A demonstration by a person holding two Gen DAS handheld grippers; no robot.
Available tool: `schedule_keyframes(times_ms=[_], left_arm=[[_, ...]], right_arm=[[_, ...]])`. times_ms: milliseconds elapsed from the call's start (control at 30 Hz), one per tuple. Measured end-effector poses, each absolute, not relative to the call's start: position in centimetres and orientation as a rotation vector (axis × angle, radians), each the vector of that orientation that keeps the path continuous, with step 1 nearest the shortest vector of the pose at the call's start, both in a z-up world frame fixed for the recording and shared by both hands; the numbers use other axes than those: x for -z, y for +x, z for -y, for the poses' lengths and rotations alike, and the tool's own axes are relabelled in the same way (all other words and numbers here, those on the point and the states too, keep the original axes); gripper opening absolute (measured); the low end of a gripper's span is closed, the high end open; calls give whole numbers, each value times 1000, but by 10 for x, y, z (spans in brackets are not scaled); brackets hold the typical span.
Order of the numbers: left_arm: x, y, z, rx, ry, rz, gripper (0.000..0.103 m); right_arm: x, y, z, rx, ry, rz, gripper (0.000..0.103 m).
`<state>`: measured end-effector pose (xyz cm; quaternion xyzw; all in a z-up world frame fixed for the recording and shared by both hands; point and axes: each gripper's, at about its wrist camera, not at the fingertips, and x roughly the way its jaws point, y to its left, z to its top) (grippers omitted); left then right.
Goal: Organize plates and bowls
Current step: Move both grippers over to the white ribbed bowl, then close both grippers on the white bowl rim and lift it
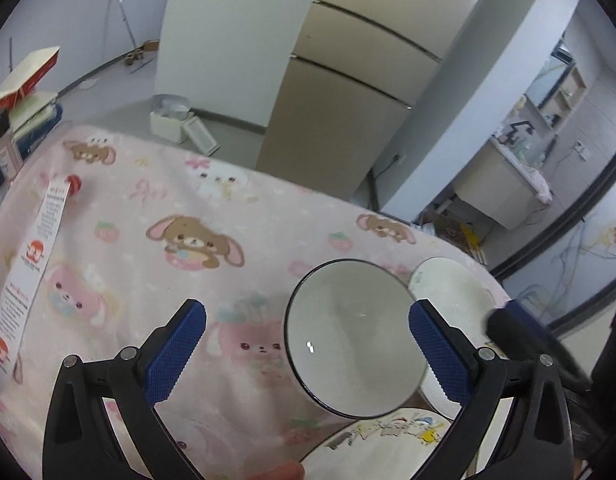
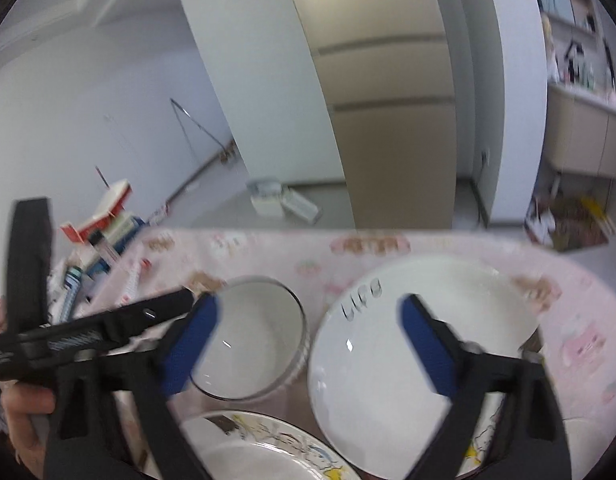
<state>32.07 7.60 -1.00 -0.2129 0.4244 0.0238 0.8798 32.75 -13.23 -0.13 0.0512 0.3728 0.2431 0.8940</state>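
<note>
A white bowl with a dark rim (image 1: 354, 338) stands on the pink cartoon blanket (image 1: 148, 208). My left gripper (image 1: 308, 309) hovers open just above it, the right pad near the bowl's right rim and nothing pressed. Behind the bowl on the right lies a white plate (image 1: 454, 292). A cartoon-printed plate (image 1: 388, 444) shows at the bottom edge. In the right wrist view my right gripper (image 2: 310, 309) is open above the white plate (image 2: 368, 364) marked "LIFE", with the bowl (image 2: 252, 336) to its left and the cartoon plate (image 2: 260, 448) in front. The left gripper (image 2: 108, 328) crosses in from the left.
A long paper label (image 1: 36, 252) lies on the blanket's left side. A red and white box (image 1: 28, 76), bottles and books crowd the far left corner. The table's far edge (image 1: 308, 188) drops to the floor before a tall fridge (image 1: 348, 100). A hand (image 2: 24, 408) holds the left gripper.
</note>
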Motion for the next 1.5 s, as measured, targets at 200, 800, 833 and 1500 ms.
schedule_keyframes(times_ms=[200, 800, 833, 1500], left_arm=[[30, 327, -69, -53, -435, -938, 66], [69, 328, -53, -106, -563, -1001, 61], [73, 328, -54, -118, -575, -1007, 57], [84, 315, -61, -145, -657, -944, 18]], right_arm=[[29, 331, 127, -541, 76, -852, 35], [42, 334, 107, -574, 54, -855, 10], [43, 335, 108, -577, 65, -857, 10], [50, 338, 93, -566, 9, -853, 10]])
